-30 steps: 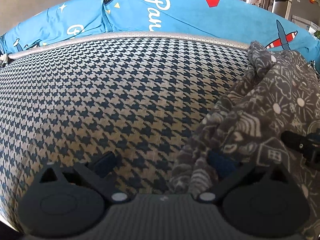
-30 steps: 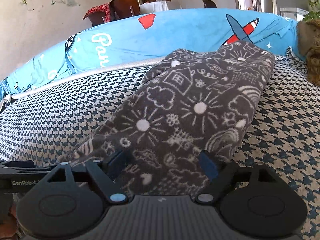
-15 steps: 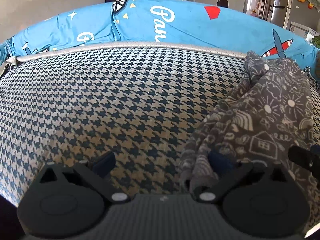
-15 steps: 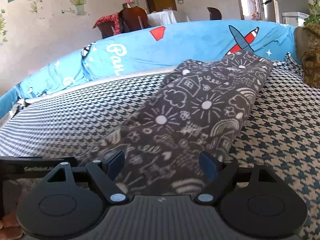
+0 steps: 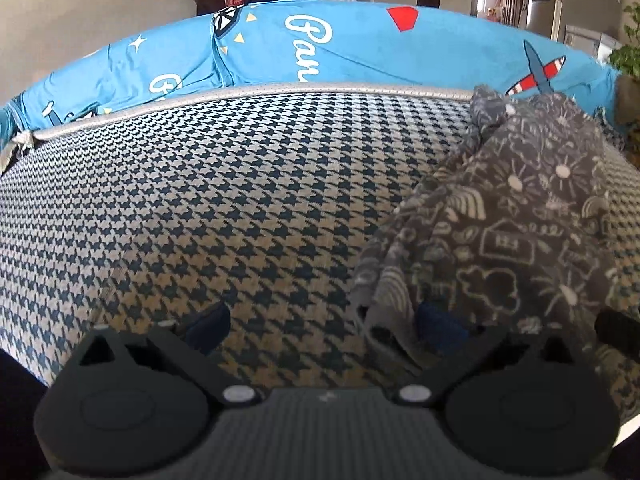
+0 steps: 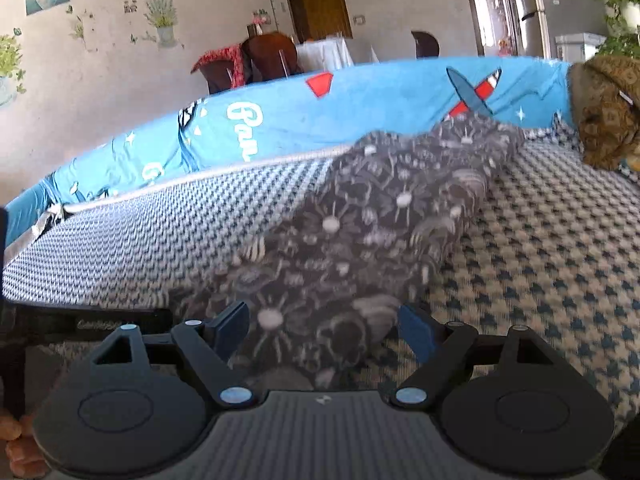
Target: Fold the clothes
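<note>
Both grippers lifted back, left gripper point(image 5: 320, 326) and right gripper point(image 6: 322, 326) wide apart, empty, grey garment point(image 6: 380, 220) ahead.

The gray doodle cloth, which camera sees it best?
The right wrist view: the gray doodle cloth lies stretched down the middle of the houndstooth cover, nearly all of it visible, though blurred. The left wrist view shows only its left part, bunched at the frame's right edge, but sharper.
</note>
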A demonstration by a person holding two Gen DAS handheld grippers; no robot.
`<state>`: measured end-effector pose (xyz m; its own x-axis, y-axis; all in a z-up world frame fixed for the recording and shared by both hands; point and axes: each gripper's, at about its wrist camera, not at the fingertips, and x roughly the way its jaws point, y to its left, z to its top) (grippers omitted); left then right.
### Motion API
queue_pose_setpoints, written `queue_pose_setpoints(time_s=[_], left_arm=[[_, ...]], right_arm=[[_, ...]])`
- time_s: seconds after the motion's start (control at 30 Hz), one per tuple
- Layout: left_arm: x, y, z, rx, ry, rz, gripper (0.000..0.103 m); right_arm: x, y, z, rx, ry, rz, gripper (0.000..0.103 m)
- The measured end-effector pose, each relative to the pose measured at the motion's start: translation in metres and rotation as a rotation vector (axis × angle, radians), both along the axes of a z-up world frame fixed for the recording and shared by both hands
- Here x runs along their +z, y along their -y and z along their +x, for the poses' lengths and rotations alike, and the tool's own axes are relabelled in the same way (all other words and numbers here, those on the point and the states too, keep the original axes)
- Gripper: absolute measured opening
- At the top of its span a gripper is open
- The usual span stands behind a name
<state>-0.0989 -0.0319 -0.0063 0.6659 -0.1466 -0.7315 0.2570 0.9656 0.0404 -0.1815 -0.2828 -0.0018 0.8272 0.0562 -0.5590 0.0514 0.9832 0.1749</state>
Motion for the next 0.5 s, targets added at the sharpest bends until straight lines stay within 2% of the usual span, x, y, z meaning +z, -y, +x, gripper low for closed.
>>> queue_pose_setpoints(time_s=[0.13,0.3,0.5], left_arm=[[-0.007,0.001,0.005,0.001,-0.025,0.008,0.103],[-0.011,-0.001,0.008,0.004,-0.041,-0.004,0.103],[-0.016,-0.006,0.005,0.022,-0.059,-0.028,0.103]], right_arm=[[-0.016,0.001,0.006,-0.034,-0.113,0.014,0.083],[-0.026,0.018,0.010,-0.072,-0.148,0.147,0.088],[-0.028,0.008,0.010,-0.066,-0.136,0.095,0.091]])
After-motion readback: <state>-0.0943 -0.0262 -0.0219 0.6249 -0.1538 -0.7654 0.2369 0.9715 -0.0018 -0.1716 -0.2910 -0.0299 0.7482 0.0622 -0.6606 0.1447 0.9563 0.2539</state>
